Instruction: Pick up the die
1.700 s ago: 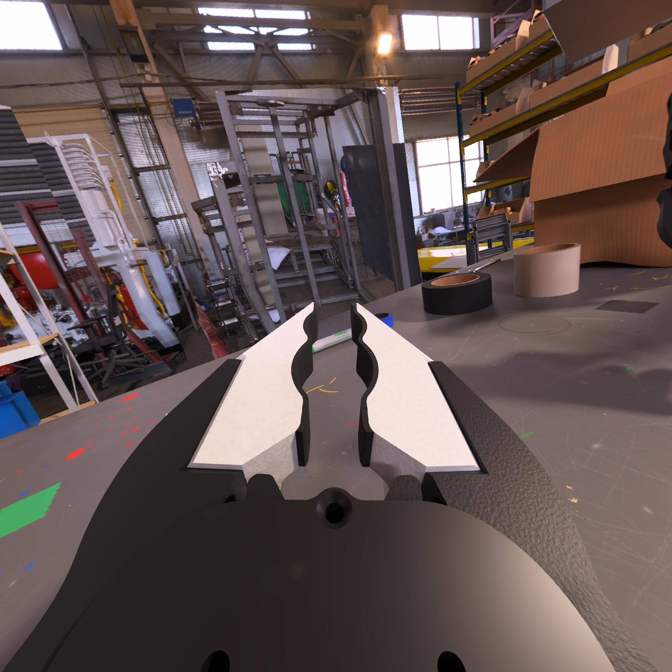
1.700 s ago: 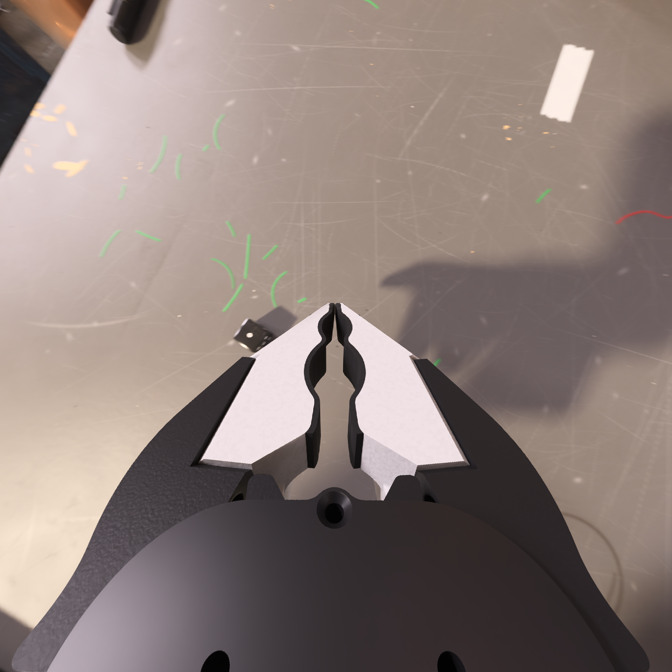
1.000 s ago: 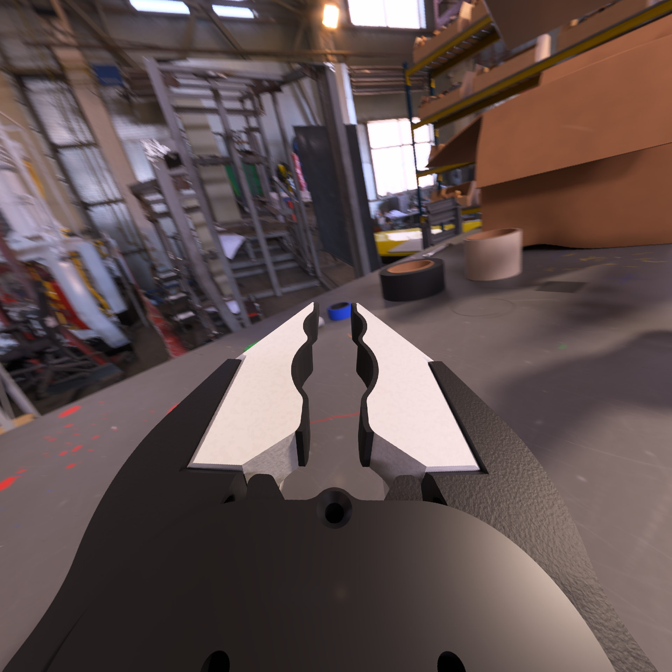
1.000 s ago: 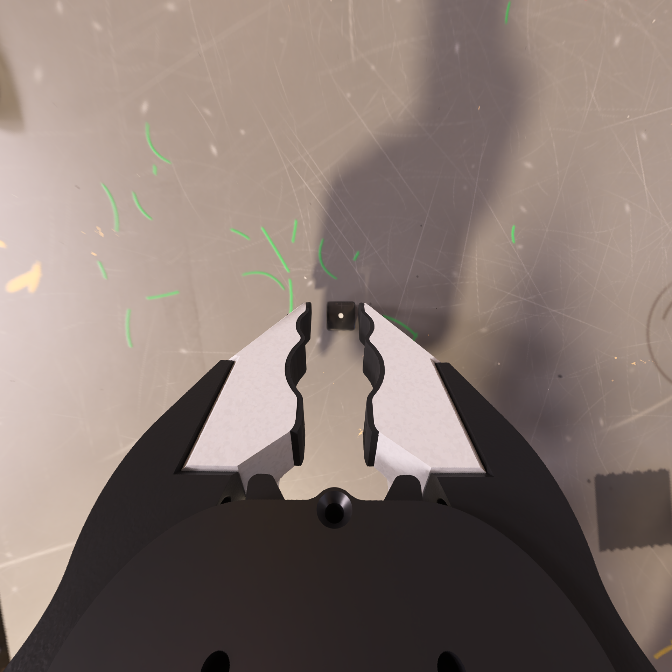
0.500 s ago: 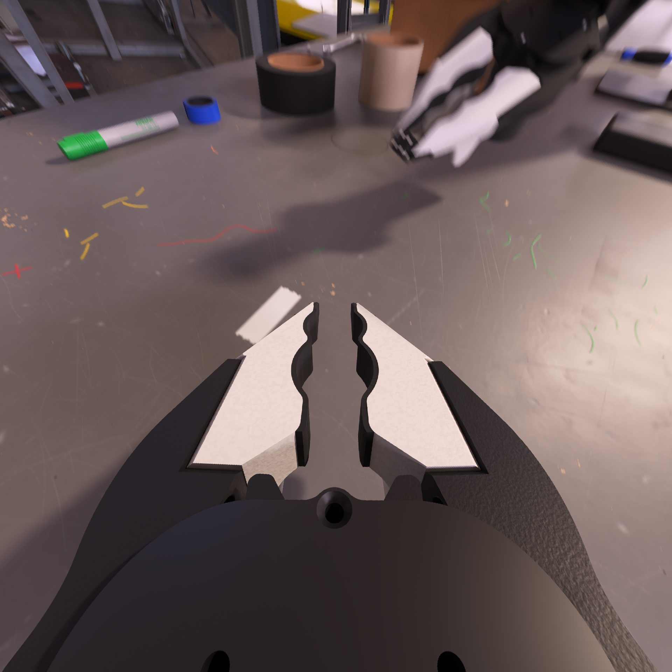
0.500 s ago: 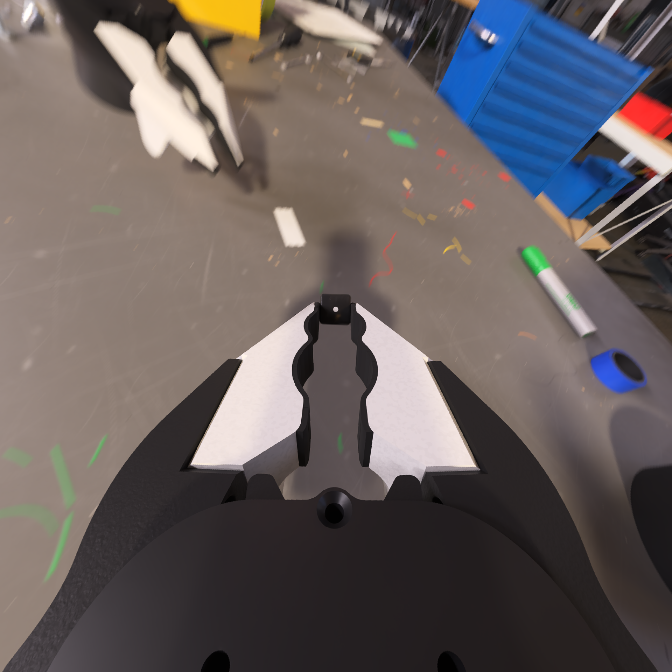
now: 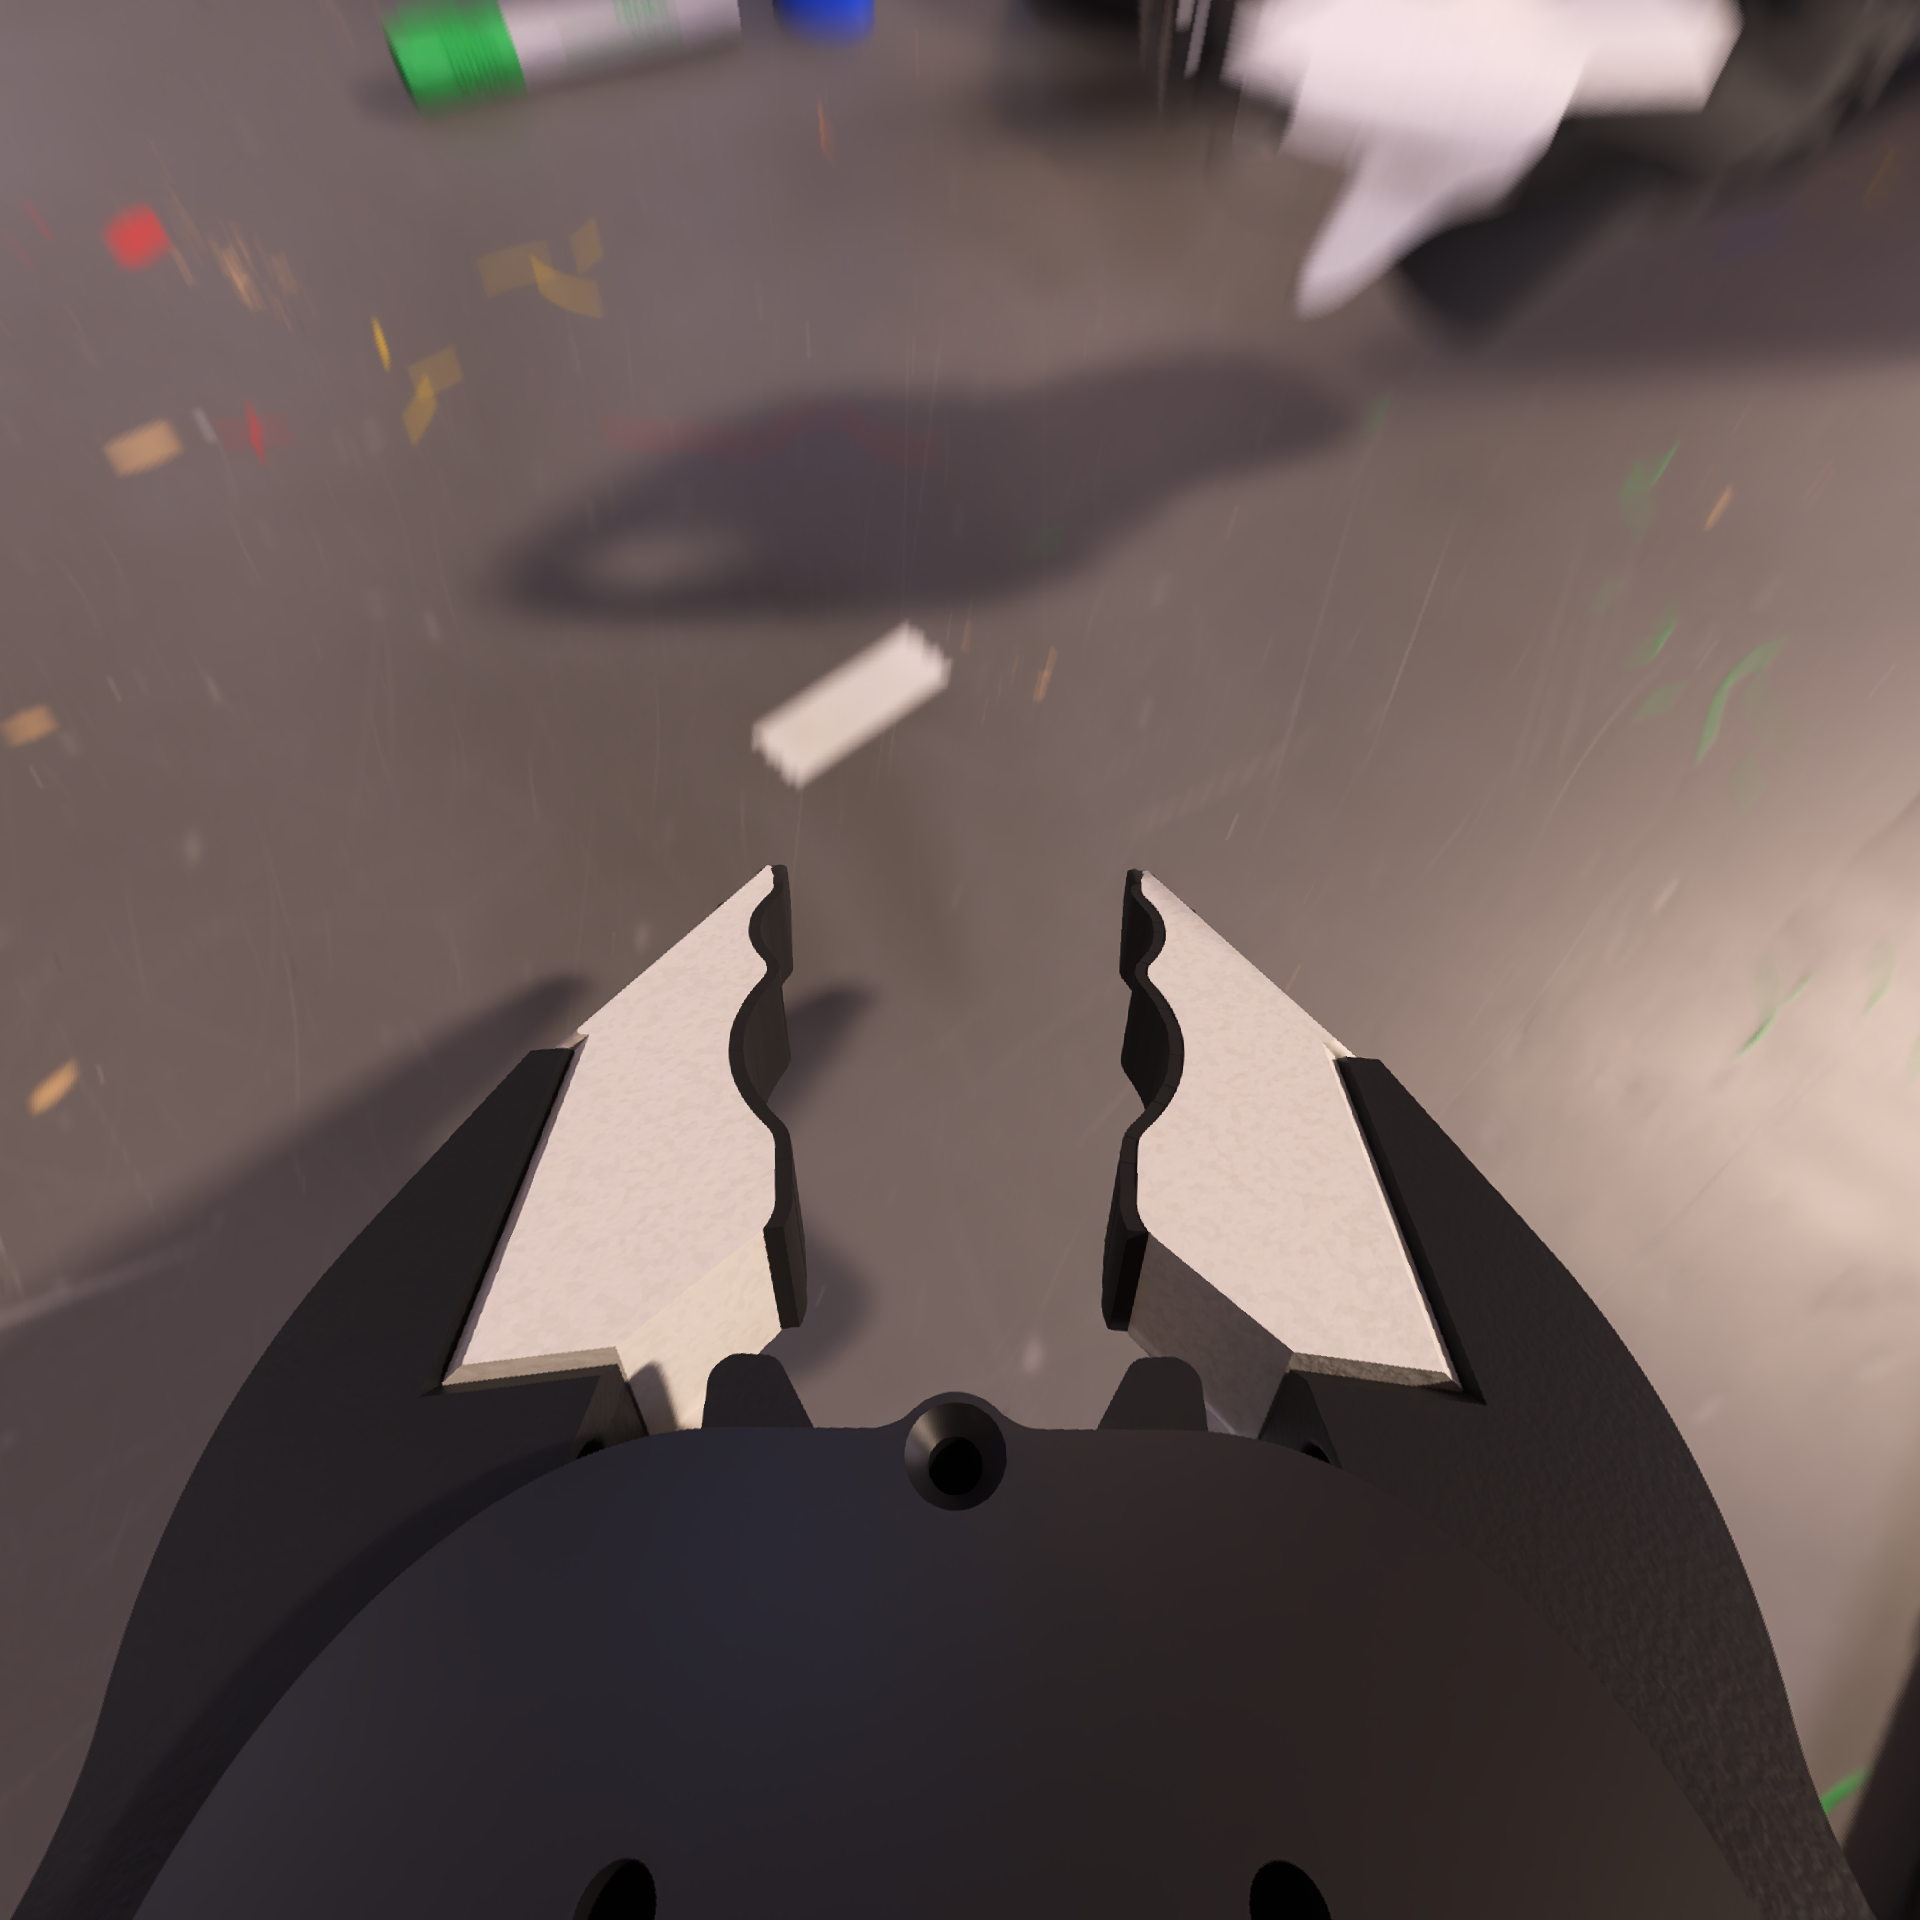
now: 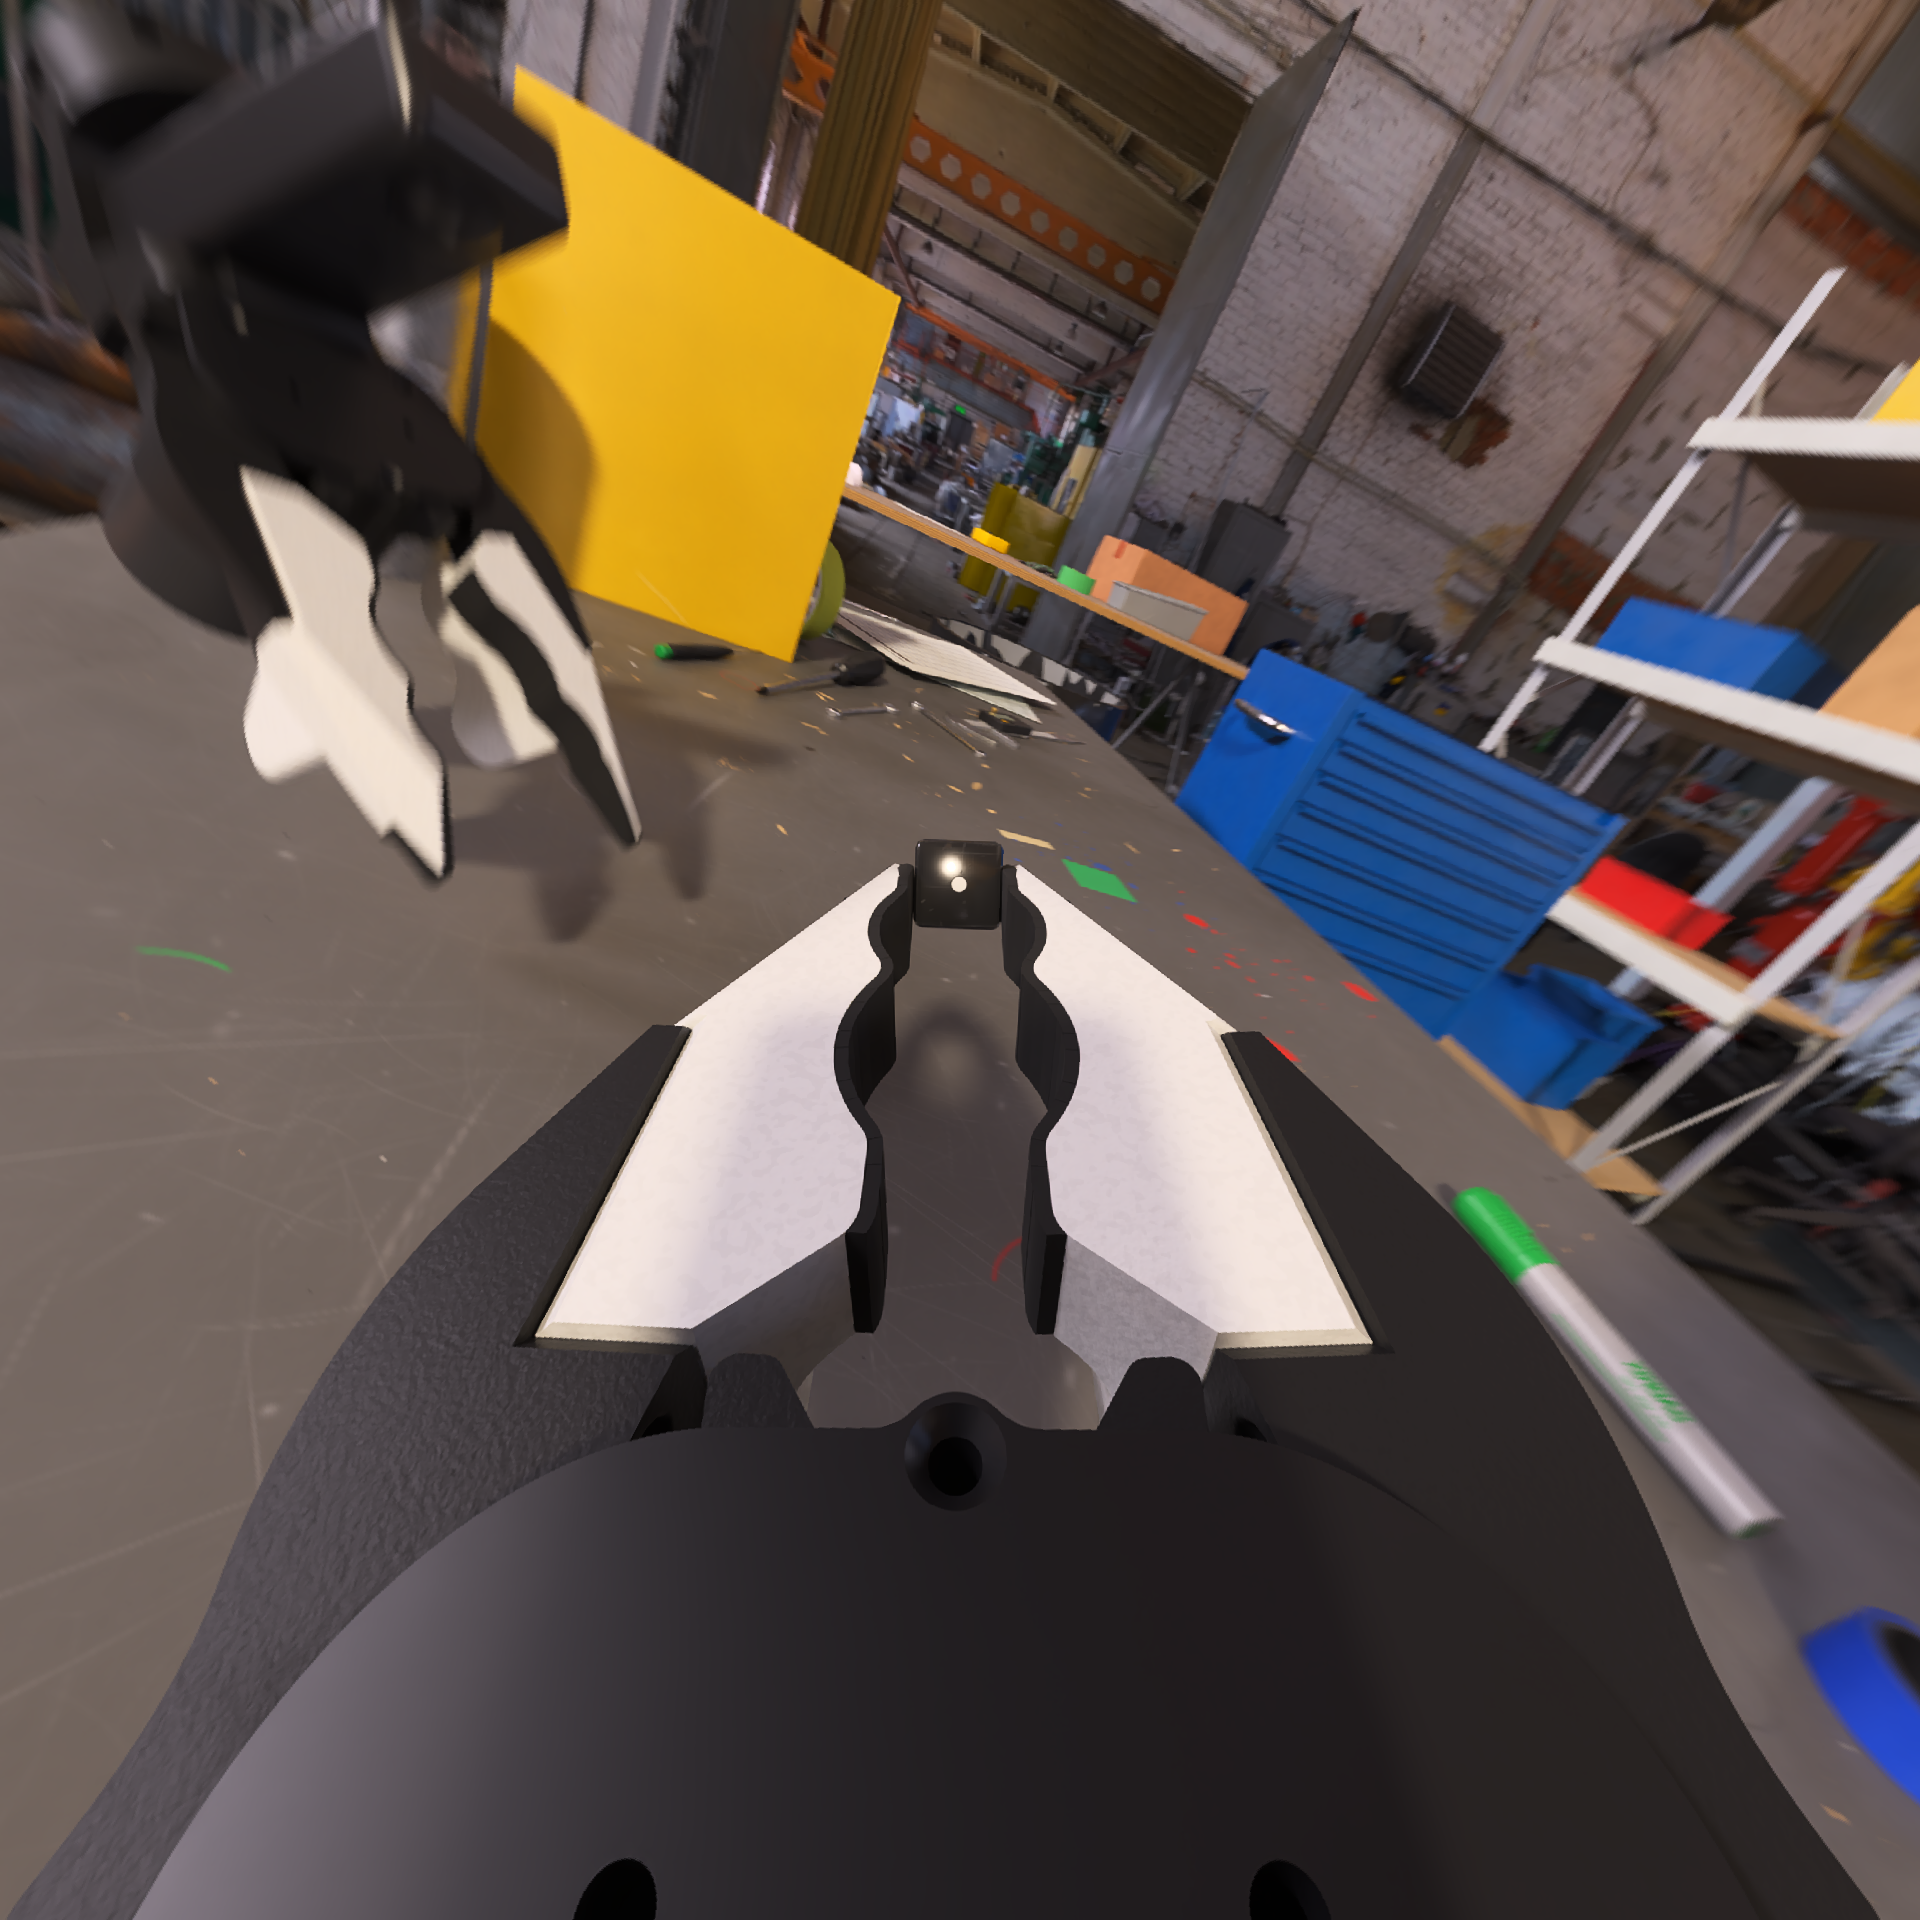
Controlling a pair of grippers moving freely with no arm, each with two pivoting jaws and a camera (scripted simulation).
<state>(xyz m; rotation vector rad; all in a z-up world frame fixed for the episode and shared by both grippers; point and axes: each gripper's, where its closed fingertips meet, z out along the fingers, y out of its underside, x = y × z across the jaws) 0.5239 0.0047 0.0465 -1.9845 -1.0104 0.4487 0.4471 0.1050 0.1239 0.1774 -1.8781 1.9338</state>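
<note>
Right tongs (image 8: 957, 896) are clenched on the black die (image 8: 957, 884) at the very tips, centre frame, held clear above the grey worktop (image 8: 312, 1091); the tip-only hold probably suits so small a cube. Left tongs (image 7: 954, 883) are released, gaping over bare worktop below a white tape strip (image 7: 852, 703). A green-capped marker (image 8: 1590, 1356) lies lower right.

Since the earliest frames the right gripper (image 8: 957, 883) closes on the die (image 8: 957, 884) and carries it up off the table (image 8: 312, 1091). The left gripper (image 7: 954, 883) opens wider, now tilted down toward that table.
</note>
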